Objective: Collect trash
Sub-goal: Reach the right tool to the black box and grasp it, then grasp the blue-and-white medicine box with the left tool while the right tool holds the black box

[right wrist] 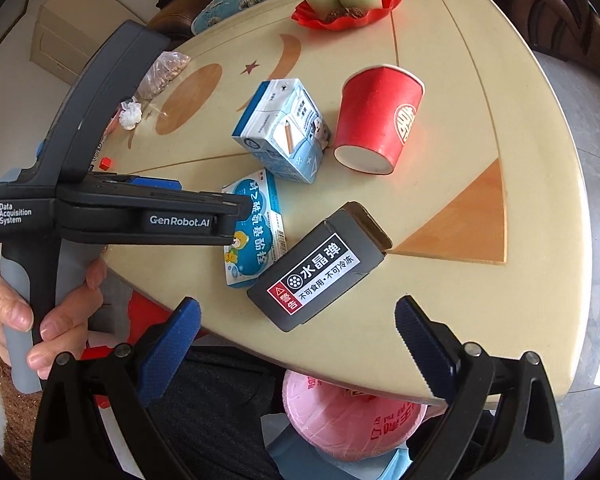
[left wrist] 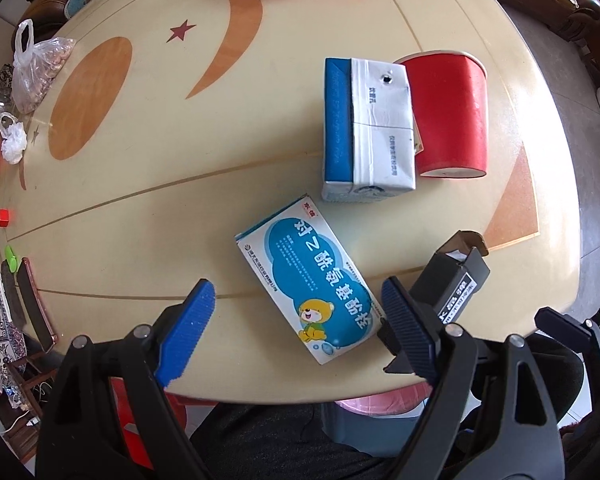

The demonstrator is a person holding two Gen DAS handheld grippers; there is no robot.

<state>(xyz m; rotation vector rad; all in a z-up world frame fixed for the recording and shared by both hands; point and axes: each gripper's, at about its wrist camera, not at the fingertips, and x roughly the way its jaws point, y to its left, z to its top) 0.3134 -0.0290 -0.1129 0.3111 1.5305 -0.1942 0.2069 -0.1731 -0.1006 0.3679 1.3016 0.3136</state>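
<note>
I see the left gripper (left wrist: 296, 312) with fingers spread wide, empty, hovering low over the surface (left wrist: 148, 208); the blue-and-white medicine box (left wrist: 306, 280) lies flat between its fingers. Beyond them the milk carton (left wrist: 364, 132) touches the tipped red paper cup (left wrist: 452, 116). The right gripper (right wrist: 298, 330) is likewise spread and empty, the dark gray box (right wrist: 320, 268) just ahead between its fingers, near the surface edge.

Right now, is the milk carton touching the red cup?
Cannot tell. In the left wrist view the milk carton overlaps the red cup; the right wrist view shows them nearly meeting at the base, with no plain gap or contact.
</note>
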